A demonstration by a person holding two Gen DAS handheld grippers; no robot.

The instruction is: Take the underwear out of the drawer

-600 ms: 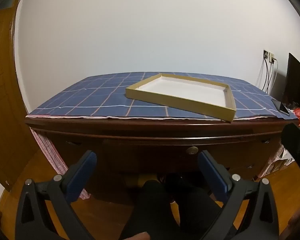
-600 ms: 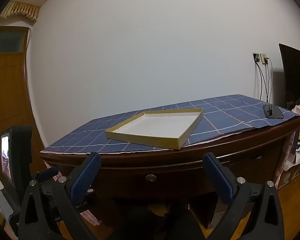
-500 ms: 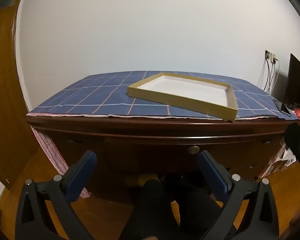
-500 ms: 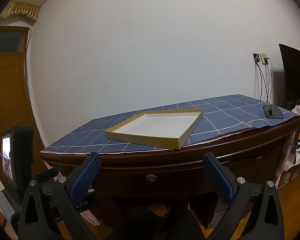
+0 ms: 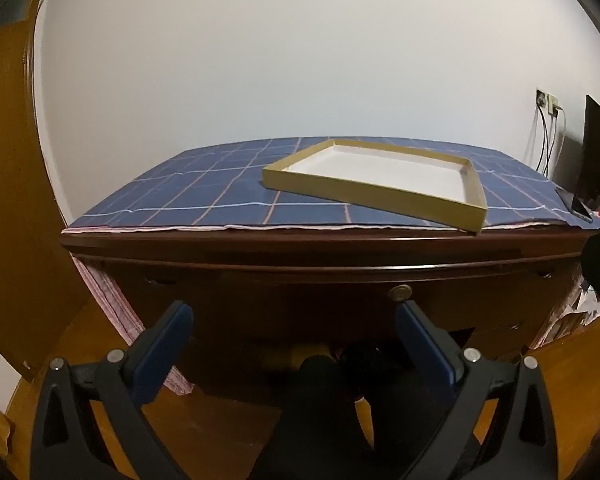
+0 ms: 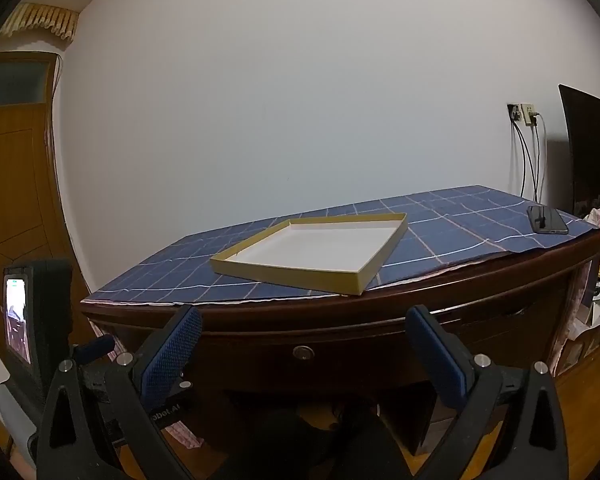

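A dark wooden desk carries a closed middle drawer (image 5: 300, 292) (image 6: 340, 348) with a round metal knob (image 5: 400, 292) (image 6: 303, 353). No underwear shows in either view. My left gripper (image 5: 294, 320) stands open below and in front of the drawer, nothing between its blue fingers (image 5: 168, 336). My right gripper (image 6: 302, 330) is also open and empty, its jaws framing the knob from a distance. The left gripper's body with its small screen (image 6: 18, 316) appears at the left of the right wrist view.
A blue checked cloth (image 5: 204, 196) (image 6: 452, 224) covers the desktop, with a shallow tan tray (image 5: 376, 182) (image 6: 312, 252) with a white floor on it. A phone (image 6: 546, 219) lies at the right end. A wooden door (image 5: 8, 160) stands left; the person's dark-clad legs (image 5: 320, 408) are below.
The left wrist view has crept slightly closer to the desk and a little left. The right gripper has barely moved. Both stay open.
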